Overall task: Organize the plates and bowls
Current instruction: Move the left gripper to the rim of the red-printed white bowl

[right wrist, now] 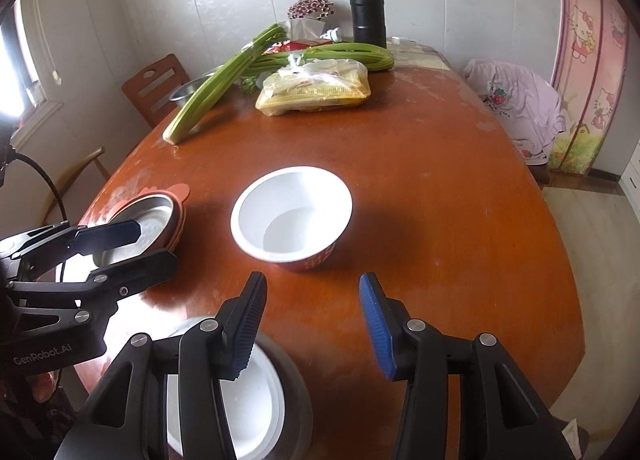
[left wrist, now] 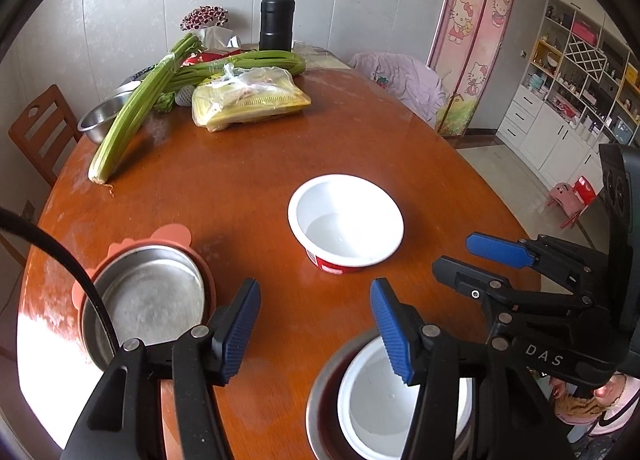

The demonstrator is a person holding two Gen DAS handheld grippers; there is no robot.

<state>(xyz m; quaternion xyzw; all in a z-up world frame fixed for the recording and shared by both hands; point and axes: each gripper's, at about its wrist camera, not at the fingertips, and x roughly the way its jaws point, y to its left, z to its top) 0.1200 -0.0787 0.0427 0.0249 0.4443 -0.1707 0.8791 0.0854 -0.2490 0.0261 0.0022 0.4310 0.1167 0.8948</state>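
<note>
A white bowl with a red outside (left wrist: 346,222) (right wrist: 292,216) stands alone mid-table. A metal bowl in a pink holder (left wrist: 148,296) (right wrist: 150,218) sits at the left. At the near edge a white bowl (left wrist: 380,400) (right wrist: 240,400) is nested in a metal bowl (left wrist: 324,392) (right wrist: 294,388). My left gripper (left wrist: 314,326) is open and empty, above the table between the pink-holder bowl and the nested stack; it also shows in the right wrist view (right wrist: 132,244). My right gripper (right wrist: 310,322) is open and empty, short of the lone white bowl; it shows in the left wrist view (left wrist: 476,256).
At the far end of the wooden table (left wrist: 260,164) lie celery stalks (left wrist: 132,112), a bagged yellow package (left wrist: 248,96), a steel bowl (left wrist: 102,116) and a black flask (left wrist: 277,18). Chairs stand at the left (left wrist: 38,132) and right (left wrist: 404,78).
</note>
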